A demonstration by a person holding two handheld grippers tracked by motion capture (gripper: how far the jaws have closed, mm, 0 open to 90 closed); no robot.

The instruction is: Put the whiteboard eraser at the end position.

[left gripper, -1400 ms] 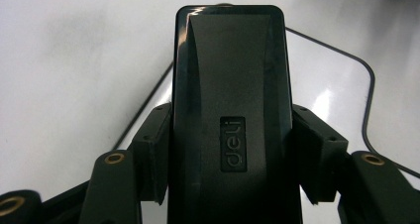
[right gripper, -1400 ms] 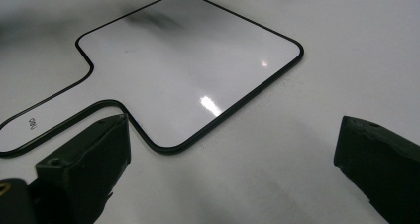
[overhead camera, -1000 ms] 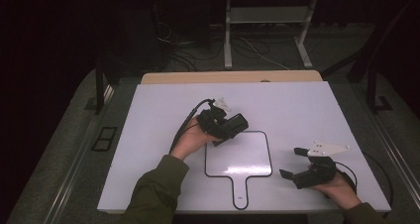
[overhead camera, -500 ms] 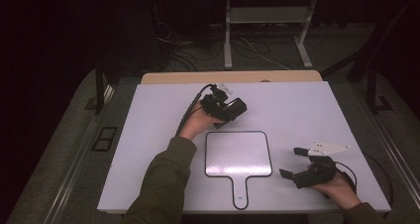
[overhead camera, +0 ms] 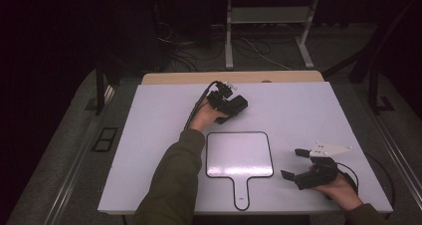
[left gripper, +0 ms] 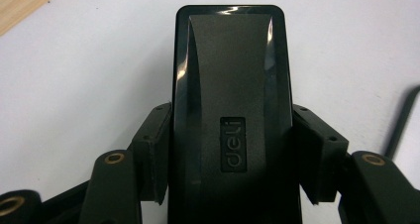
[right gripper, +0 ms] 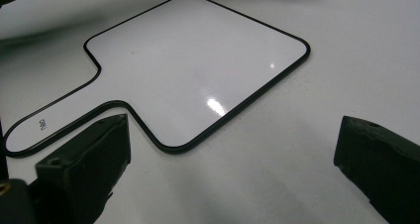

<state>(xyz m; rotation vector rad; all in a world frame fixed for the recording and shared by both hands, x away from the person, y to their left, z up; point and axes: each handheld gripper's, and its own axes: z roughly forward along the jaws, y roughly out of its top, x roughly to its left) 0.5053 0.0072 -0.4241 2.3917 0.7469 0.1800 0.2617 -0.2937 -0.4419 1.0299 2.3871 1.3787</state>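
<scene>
While left tongs (left gripper: 230, 159) clamp black eraser (left gripper: 230, 85), right tongs (right gripper: 228, 169) gape.

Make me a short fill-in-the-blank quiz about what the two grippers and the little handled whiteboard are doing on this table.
1. The left gripper is shut on a black ____ marked "deli".
2. The right gripper has its jaws ____, with nothing between them.
3. The handled whiteboard lies ____ on the white table.
4. The whiteboard's rim is coloured ____.

Missing words: eraser; open; flat; black
</scene>
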